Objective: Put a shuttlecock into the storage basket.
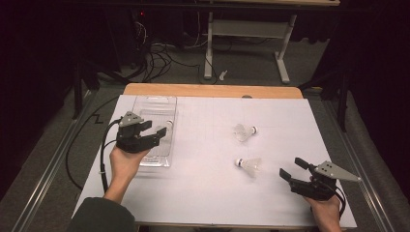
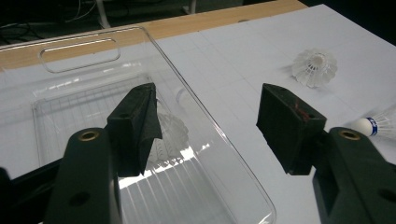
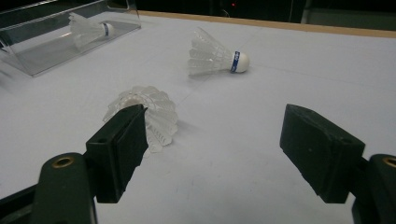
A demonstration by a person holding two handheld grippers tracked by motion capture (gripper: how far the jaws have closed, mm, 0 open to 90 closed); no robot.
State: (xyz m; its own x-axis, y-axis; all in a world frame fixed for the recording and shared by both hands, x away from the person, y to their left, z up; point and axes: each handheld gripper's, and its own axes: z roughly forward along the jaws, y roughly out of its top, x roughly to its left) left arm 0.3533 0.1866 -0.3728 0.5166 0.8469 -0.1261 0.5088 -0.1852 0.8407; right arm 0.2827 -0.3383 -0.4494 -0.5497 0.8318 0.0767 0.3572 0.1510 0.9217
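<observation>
1. White sheeting covers the table (image 1: pixel 203 193), with a strip of bare wood along its far edge.
2. Clear plastic, the tray (image 1: pixel 155 104) lies at the left of the sheet, and one shuttlecock in the tray (image 3: pixel 88 30) already lies on its floor.
3. Black and spread wide, the left gripper (image 1: pixel 153 131) hangs over the tray with nothing between its jaws; in the left gripper view one jaw stands over the tray's floor and the other outside its rim.
4. Equally spread and empty, the right gripper (image 1: pixel 294 169) sits low at the right edge of the sheet, pointing toward the loose shuttlecocks.
5. Nearest to it is the near shuttlecock (image 1: pixel 249 166), lying on its side on the open sheet, cork pointing left in the high view; in the right gripper view its skirt sits just beside one jaw, not between the pair.
6. Beyond it lies the far shuttlecock (image 1: pixel 245 131), also on its side, cork pointing right, well apart from the tray.
7. Judged by look, each shuttlecock is very light, with a thin skirt that would crush or splay under a hard squeeze and might roll or skid at a nudge.
8. Safest hold, I judge, is a gentle pinch at the firm cork or just behind its blue band, closing slowly.
</observation>
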